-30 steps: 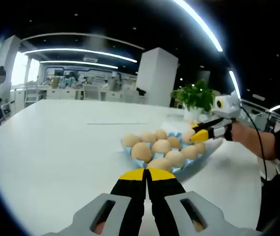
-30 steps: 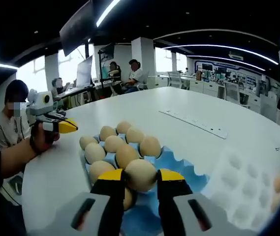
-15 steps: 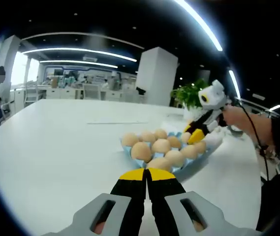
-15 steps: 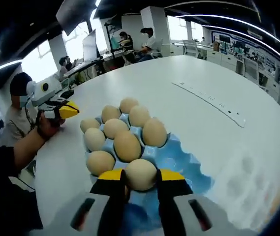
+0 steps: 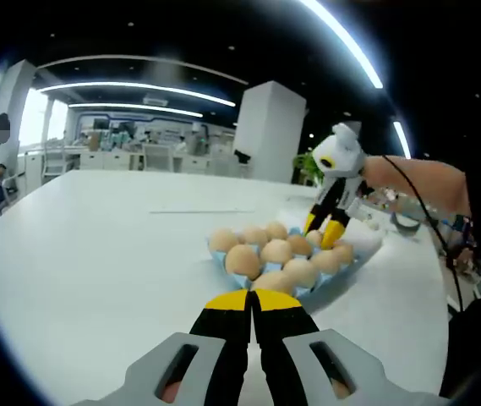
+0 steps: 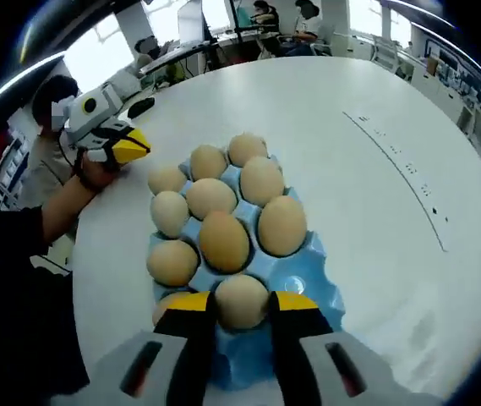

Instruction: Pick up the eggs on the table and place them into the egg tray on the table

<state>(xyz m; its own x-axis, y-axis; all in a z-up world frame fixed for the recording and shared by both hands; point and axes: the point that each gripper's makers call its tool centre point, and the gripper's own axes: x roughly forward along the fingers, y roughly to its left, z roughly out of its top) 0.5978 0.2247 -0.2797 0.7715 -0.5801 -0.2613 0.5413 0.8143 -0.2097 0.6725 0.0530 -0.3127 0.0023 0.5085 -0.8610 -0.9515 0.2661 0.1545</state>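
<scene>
A blue egg tray (image 6: pixel 306 281) lies on the white table (image 6: pixel 367 211), holding several brown eggs (image 6: pixel 225 240). My right gripper (image 6: pixel 240 304) is shut on one brown egg (image 6: pixel 240 296) and holds it at the tray's near row, pointing steeply down. From the left gripper view the same gripper (image 5: pixel 322 231) stands almost upright over the tray's (image 5: pixel 335 284) far side. My left gripper (image 5: pixel 253 299) is shut and empty, hovering short of the tray's nearest eggs (image 5: pixel 276 282). It also appears as yellow tips (image 6: pixel 128 145) left of the tray, in a person's hand.
A long thin ruler-like strip (image 6: pixel 401 165) lies on the table beyond the tray. A white pillar (image 5: pixel 270 131) and desks with seated people (image 6: pixel 265 10) stand at the room's back. Open tabletop (image 5: pixel 96 245) spreads left of the tray.
My right gripper has tipped from nearly level to pointing steeply down over the tray, carrying the egg with it. My left gripper has stayed still and shut.
</scene>
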